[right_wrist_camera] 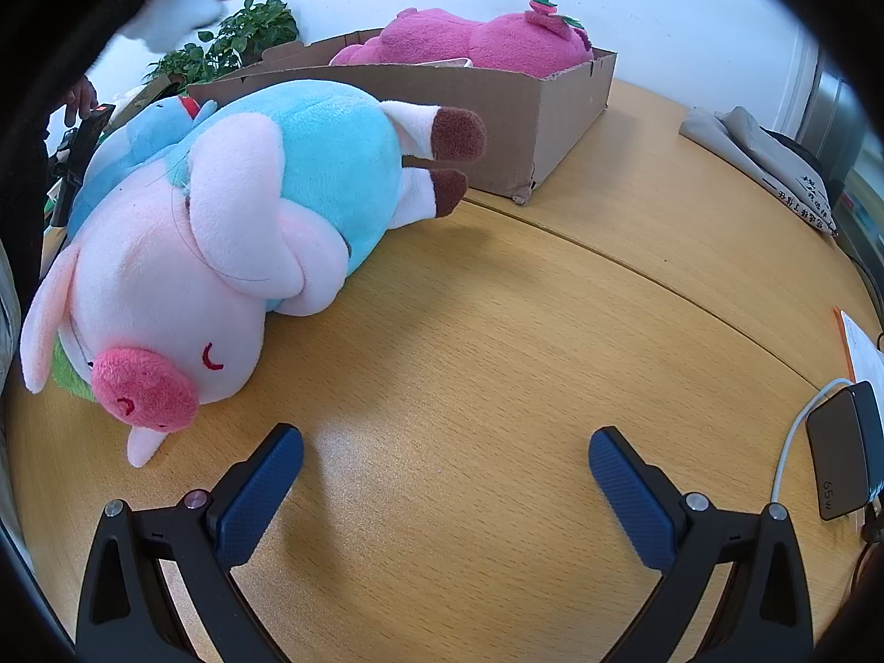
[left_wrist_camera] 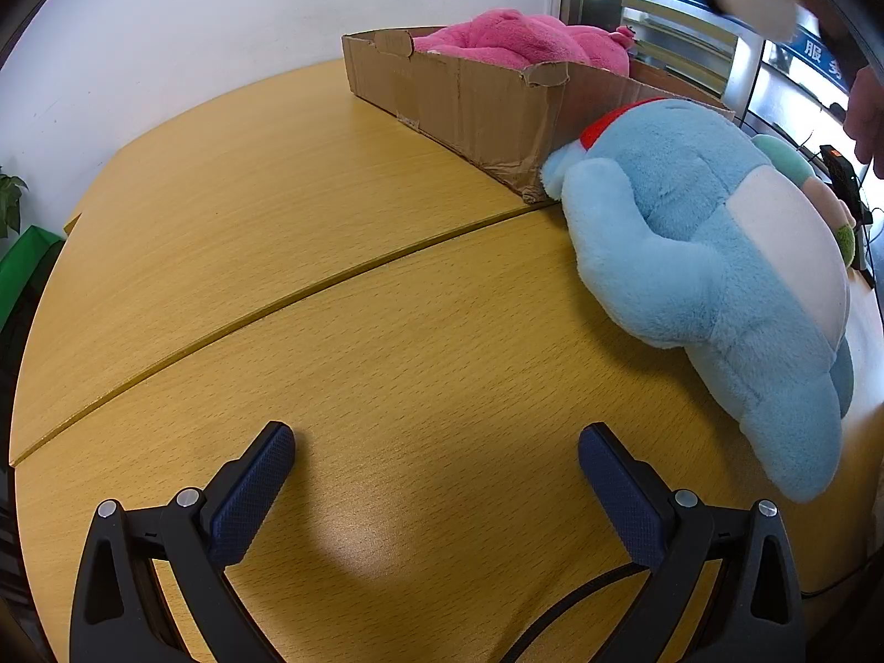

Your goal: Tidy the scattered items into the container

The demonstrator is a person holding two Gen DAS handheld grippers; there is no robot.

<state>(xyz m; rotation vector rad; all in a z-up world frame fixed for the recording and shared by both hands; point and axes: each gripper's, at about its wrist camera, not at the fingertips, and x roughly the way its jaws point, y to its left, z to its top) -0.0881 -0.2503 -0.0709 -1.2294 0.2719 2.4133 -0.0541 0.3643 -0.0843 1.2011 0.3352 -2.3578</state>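
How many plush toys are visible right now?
3: pink plush inside the cardboard box; pig plush on the table; blue plush behind it. More may be hidden in the box.

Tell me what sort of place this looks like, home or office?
Probably an office or service lobby, not a home. The wooden table is sectional, blue signs with Chinese lettering hang behind glass, and a 65W charger lies by a potted plant.

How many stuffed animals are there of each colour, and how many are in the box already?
Pink plush in the cardboard box: 1, the dark pink plush.
Blue plush on the table: 1, the light blue plush.
Pink-and-blue pig on the table: 1, the pig plush.
Total: 3 plush toys, 1 in the box, 2 left out.
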